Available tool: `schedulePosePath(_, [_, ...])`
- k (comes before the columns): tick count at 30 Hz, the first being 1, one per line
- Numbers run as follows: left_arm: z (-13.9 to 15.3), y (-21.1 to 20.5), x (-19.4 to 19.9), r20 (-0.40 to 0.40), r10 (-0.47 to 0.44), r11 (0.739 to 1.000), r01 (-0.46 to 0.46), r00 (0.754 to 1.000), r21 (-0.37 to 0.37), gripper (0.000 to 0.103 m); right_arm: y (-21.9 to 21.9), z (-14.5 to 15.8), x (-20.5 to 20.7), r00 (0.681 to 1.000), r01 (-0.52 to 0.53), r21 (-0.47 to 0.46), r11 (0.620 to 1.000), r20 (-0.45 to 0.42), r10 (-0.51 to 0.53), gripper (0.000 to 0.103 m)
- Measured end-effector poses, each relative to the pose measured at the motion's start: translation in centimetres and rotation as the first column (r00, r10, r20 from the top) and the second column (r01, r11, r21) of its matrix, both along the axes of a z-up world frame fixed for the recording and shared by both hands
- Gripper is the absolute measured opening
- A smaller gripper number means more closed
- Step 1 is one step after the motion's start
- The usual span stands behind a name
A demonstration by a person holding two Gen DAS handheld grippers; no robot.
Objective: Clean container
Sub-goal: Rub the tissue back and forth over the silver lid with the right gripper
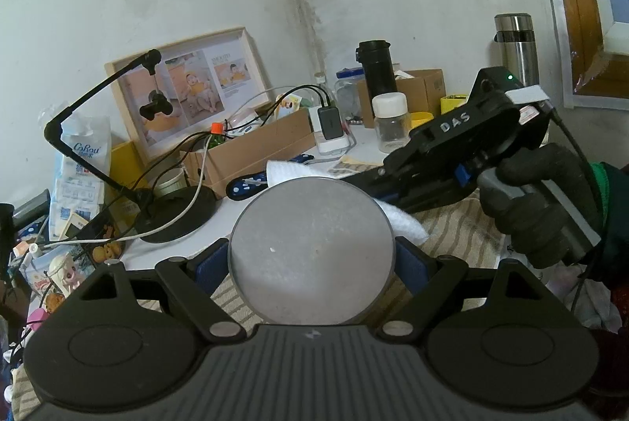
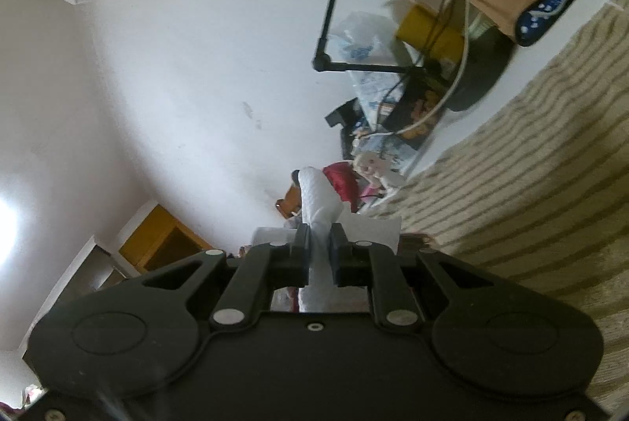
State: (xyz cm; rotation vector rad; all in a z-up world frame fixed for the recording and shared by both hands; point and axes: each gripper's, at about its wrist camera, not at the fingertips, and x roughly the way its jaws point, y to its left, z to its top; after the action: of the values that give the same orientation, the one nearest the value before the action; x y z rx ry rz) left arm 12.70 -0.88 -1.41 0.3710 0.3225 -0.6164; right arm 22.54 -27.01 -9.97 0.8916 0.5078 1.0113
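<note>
Between the blue pads of the left gripper (image 1: 311, 265) a round grey container (image 1: 311, 251) is pinched, its flat dusty face turned toward the wrist camera; a small white speck is noted near the face's centre. Beyond the container, on its far right side, white tissue (image 1: 401, 220) is seen, and the right gripper (image 2: 318, 244) is pressed together on a wad of that same tissue, which projects forward past its fingertips.

The wiping step is judged to be in hand. It would be done well if the left grip is kept firm on opposite sides of the rim while the projecting tissue, not the fingertips, is drawn across the surface in overlapping passes. Whether the tissue is touching the container now cannot be told, as contact is hidden behind the container.

Ahead of the left gripper, on the far table, a clear jar (image 1: 390, 124) with a white cap is seen, apparently empty. A cardboard box (image 1: 255, 149) holds cables and a bottle with an orange cap. A black flask (image 1: 375, 69) and a steel flask (image 1: 517, 47) are closed; contents cannot be determined. Below both tools a striped cloth (image 2: 530, 185) is spread.
</note>
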Motion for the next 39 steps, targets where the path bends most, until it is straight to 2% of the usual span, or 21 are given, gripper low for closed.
schedulePosePath(14, [-0.1,-0.6,-0.1,0.023,-0.009,1.0,0.009,1.0,0.023,0.087,-0.8,-2.4,1.9,0.995,0.025,-0.04,0.999,-0.098,-0.029,0.011])
schedulePosePath(29, [-0.1,-0.6,-0.1,0.032,-0.017,1.0,0.016,0.999,0.022,0.087,-1.0,-4.2,2.6,0.977,0.086,-0.145,0.986,-0.183,-0.112,0.012])
schedulePosePath(33, [-0.4,-0.7,-0.3,0.035,-0.018,1.0,0.017,0.999,0.023,0.087,-1.2,-4.3,2.4,0.978,0.061,-0.081,0.995,-0.197,-0.076,0.012])
schedulePosePath(39, [-0.4,-0.6,-0.2,0.035,-0.017,1.0,0.016,0.999,0.017,0.087,-1.1,-3.1,1.6,0.986,0.042,-0.059,0.997,-0.161,-0.051,0.013])
